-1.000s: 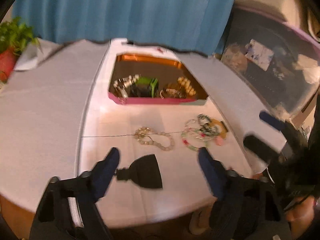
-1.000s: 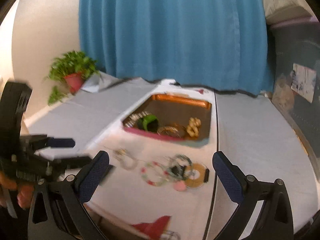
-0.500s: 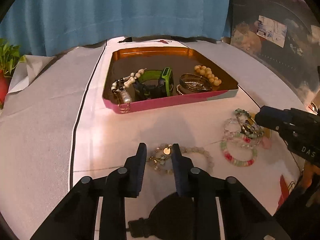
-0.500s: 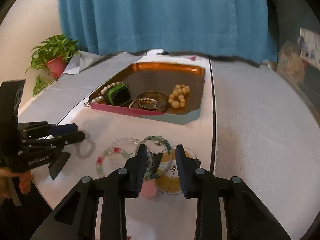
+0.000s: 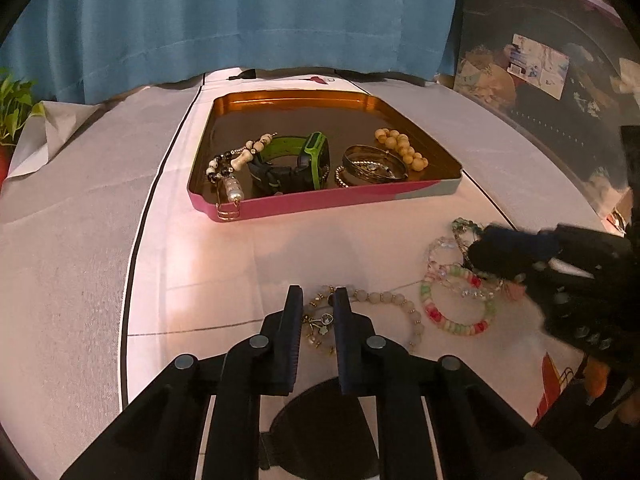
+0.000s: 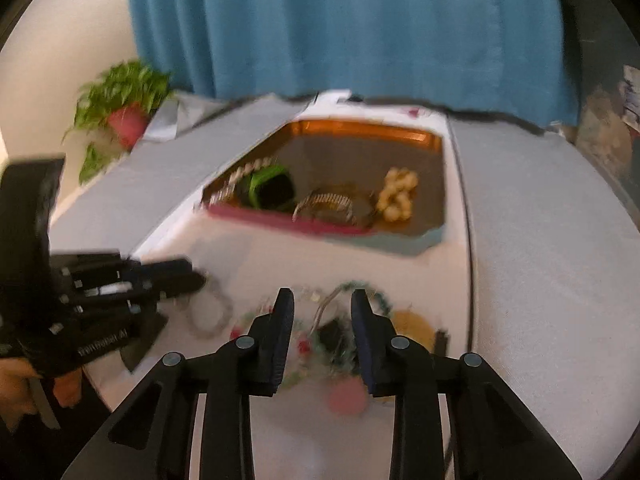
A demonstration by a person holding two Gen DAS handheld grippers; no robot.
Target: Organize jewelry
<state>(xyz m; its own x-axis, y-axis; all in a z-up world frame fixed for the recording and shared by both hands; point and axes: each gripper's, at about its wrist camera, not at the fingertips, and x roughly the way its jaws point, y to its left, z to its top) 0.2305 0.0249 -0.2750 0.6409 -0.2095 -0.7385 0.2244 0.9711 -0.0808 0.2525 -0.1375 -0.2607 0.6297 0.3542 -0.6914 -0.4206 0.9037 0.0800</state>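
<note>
A pale bead bracelet (image 5: 372, 308), lying before the tray (image 5: 320, 200), is pinched between narrowed left jaws for lifting.

My right gripper (image 6: 322, 304) hangs, jaws narrowly parted, above blurred bracelets (image 6: 340, 332); the tray (image 6: 404, 246) lies beyond.

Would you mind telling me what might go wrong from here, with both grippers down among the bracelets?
1. The left gripper straddles only the charm end of the pale bead bracelet; it may slip on lifting.
2. The right gripper sits over a tangled pile of bracelets, so it may drag several along.
3. The tray already holds jewelry along its near edge; dropped pieces could snag there.
</note>
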